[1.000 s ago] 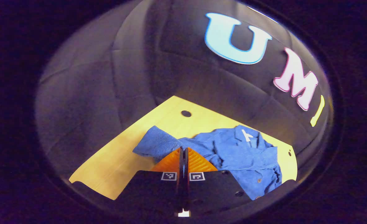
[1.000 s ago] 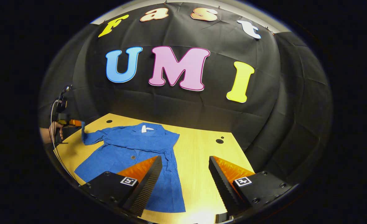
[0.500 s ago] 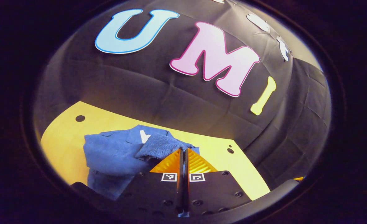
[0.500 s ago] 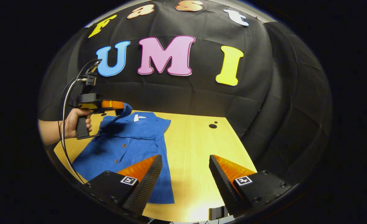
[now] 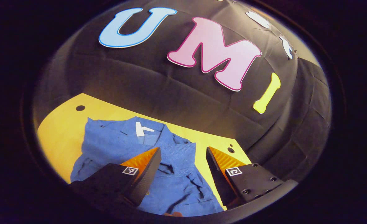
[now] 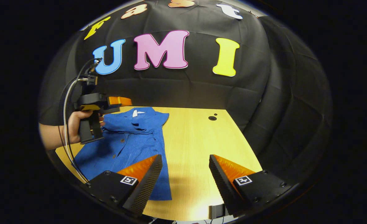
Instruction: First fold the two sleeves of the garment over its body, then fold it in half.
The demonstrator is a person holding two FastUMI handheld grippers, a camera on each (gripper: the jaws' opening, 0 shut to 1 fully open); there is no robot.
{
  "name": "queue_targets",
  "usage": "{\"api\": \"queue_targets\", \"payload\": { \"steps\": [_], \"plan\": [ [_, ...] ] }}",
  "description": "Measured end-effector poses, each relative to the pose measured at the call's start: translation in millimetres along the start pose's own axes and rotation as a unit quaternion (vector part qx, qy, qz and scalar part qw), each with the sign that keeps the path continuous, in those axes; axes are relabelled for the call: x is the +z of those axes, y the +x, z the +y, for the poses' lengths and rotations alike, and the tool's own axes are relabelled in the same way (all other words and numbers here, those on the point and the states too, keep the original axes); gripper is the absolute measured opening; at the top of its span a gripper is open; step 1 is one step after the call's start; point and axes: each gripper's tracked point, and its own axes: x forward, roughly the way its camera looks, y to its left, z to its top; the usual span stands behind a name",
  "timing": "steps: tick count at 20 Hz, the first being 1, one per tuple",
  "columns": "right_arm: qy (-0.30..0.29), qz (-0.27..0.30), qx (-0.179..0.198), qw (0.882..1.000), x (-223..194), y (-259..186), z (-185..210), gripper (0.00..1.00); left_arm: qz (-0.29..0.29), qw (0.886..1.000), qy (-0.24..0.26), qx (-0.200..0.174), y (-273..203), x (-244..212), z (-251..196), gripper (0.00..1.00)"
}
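Blue garment (image 5: 171, 161) spread on the wooden table (image 5: 59, 130), both grippers held above it with nothing gripped.

In the left gripper view, the left gripper (image 5: 183, 155) is seen with jaws apart over the garment's collar end, a sleeve (image 5: 178, 152) lying folded across the body. In the right gripper view, the right gripper (image 6: 185, 163) is shown with jaws apart above the garment's near hem and bare table; the left gripper, gripped by a hand (image 6: 74, 126), is seen over the garment's far left side.

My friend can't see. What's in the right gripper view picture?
A blue shirt lies on a yellow wooden table. The right gripper hangs above it, jaws open, while a hand holds the left gripper over the collar.
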Motion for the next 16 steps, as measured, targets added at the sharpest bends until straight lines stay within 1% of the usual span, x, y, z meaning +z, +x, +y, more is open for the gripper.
{"api": "queue_targets", "payload": {
  "steps": [3,4,5,7,8,10,12,15,16],
  "plan": [
    [-0.008,0.021,0.024,0.999,-16,12,19,0.96,0.022,0.999,-0.002,0.041,-64,-35,51,0.84],
    [-0.010,0.032,0.031,0.999,-23,18,25,0.97,0.036,0.997,0.007,0.064,-85,-53,74,0.84],
    [-0.012,0.048,0.038,0.998,-33,22,29,0.97,0.055,0.994,0.021,0.090,-105,-70,96,0.84],
    [-0.014,0.083,0.049,0.995,-55,32,42,0.97,0.111,0.983,0.048,0.140,-150,-108,140,0.85],
    [-0.013,0.101,0.054,0.993,-65,36,47,0.98,0.138,0.977,0.054,0.154,-168,-127,156,0.85],
    [-0.007,0.140,0.064,0.988,-89,43,58,0.98,0.178,0.967,0.055,0.173,-199,-155,180,0.85],
    [-0.005,0.183,0.061,0.981,-115,49,64,0.98,0.213,0.957,0.049,0.189,-218,-181,195,0.85],
    [0.001,0.220,0.048,0.974,-140,53,64,0.98,0.269,0.944,0.038,0.188,-228,-211,203,0.85],
    [0.005,0.230,0.045,0.972,-146,53,65,0.98,0.280,0.941,0.036,0.188,-231,-220,205,0.82]
  ]
}}
